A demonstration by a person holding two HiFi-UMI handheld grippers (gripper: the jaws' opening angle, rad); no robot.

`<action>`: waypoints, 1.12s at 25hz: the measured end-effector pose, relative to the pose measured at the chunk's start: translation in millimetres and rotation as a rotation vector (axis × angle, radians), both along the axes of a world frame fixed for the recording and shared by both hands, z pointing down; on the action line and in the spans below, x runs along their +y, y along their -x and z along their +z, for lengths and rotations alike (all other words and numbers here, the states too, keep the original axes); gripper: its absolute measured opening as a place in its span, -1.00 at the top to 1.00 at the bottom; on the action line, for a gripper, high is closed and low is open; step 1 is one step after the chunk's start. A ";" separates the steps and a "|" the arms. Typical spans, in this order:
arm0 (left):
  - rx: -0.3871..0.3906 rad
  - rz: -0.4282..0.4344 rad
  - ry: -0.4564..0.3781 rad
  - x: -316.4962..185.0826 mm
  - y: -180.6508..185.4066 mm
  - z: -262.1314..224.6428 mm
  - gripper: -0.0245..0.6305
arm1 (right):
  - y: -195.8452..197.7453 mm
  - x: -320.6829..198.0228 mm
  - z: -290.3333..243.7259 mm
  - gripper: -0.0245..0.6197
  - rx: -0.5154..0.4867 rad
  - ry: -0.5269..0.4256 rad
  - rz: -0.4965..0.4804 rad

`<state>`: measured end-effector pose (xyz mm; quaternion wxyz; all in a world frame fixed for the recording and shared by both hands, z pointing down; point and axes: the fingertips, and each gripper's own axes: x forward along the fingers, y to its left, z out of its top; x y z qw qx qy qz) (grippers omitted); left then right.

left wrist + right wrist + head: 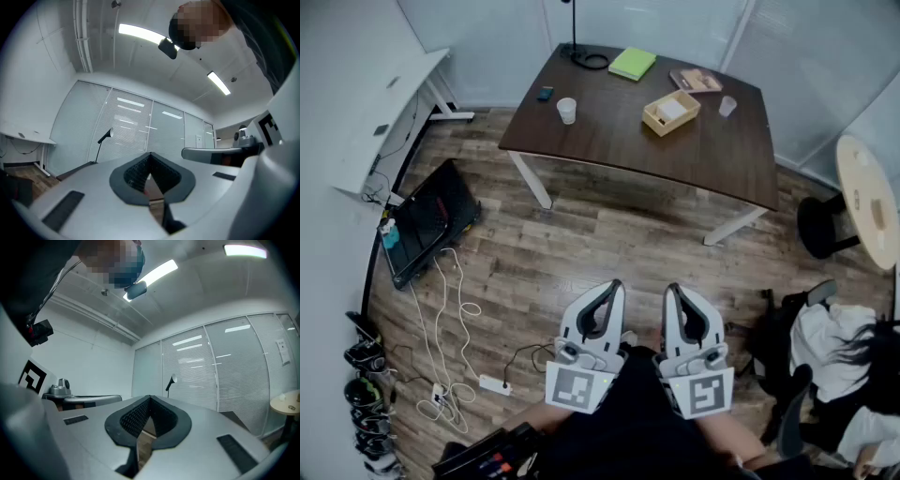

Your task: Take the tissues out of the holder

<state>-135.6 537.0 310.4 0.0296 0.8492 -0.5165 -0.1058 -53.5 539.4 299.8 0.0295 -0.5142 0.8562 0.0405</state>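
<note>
Tan open-topped box holder, white tissues inside, sits on the dark wooden table, well apart from both tools. The smooth grey left gripper and right gripper point level, side by side. Ribbed black pads meet, so both jaws are pressed together, empty. Only the head view shows the holder.

Your left gripper and right gripper have smooth, matt pale-grey plastic shells, and their black pads look finely ribbed. The dark brown wooden table is smooth with a faint sheen. The pale box-shaped tissue holder looks like bare light wood. The plank floor is grainy.
</note>
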 end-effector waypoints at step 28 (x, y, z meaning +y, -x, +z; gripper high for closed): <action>-0.024 0.004 -0.028 -2.5 -41.1 -11.3 0.93 | -49.4 -8.4 5.3 0.89 -0.047 0.025 0.028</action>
